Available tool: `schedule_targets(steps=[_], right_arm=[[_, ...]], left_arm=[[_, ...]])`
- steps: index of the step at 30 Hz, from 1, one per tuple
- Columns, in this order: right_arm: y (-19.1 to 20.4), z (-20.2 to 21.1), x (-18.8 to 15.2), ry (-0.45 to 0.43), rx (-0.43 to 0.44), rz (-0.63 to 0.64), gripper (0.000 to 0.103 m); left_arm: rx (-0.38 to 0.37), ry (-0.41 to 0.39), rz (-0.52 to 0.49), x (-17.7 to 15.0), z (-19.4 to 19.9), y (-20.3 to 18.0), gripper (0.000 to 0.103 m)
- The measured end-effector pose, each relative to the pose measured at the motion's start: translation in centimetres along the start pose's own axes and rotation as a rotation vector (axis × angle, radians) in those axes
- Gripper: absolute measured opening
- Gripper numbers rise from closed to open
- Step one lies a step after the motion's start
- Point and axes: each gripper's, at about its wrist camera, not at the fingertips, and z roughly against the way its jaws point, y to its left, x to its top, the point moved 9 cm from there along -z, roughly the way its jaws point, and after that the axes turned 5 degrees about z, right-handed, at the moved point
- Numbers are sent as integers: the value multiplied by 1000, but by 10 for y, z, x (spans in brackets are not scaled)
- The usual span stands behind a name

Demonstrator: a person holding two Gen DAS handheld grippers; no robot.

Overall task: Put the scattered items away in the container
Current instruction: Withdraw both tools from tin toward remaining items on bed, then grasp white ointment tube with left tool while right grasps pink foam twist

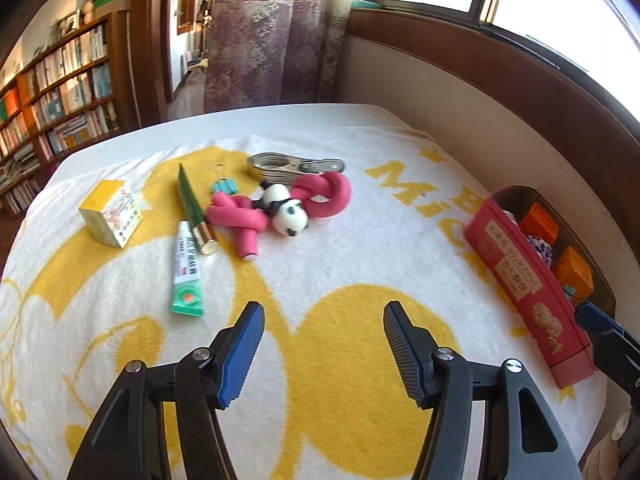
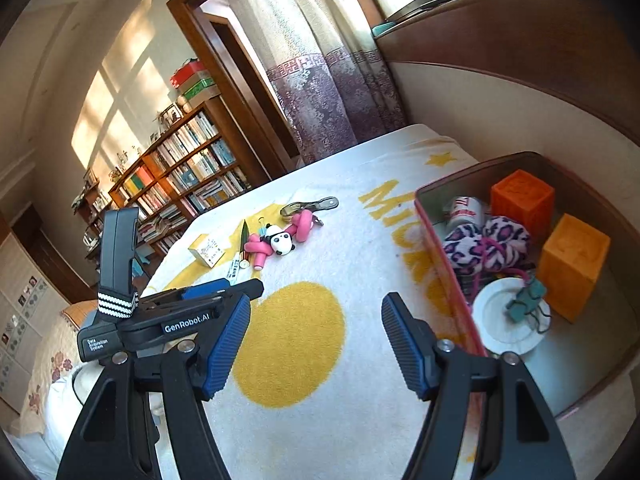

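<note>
Blue-padded jaws of left gripper (image 1: 324, 354) and right gripper (image 2: 316, 346) — apart, empty.

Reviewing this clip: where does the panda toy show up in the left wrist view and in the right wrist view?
Left wrist view: the panda toy lies just above centre, against the pink foam roller.
Right wrist view: the panda toy is small, left of centre in the far pile.
Shared landmark: the red container at the right in both.
</note>
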Motion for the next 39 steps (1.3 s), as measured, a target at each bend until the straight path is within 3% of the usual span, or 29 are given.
schedule_targets(steps=[5,12,18,33,36,39], right_arm=[[12,-31,-8,57,30,7,72],[15,-59,-22,116,33,15,72],[10,-70,-28,142,28,11,72],[5,-76,-32,160,33,-4,72],[4,-76,-33,160,29,-6,72],[1,-77,-33,163,23,-12,72]], left_arm=[[77,-5,73,7,-4,49,64],[183,14,100,17,-24,91,64],[242,38,38,21,-44,98,64],[274,29,6,44,-78,104,63],[215,30,12,44,-79,100,45],[210,26,-20,42,-78,91,30]])
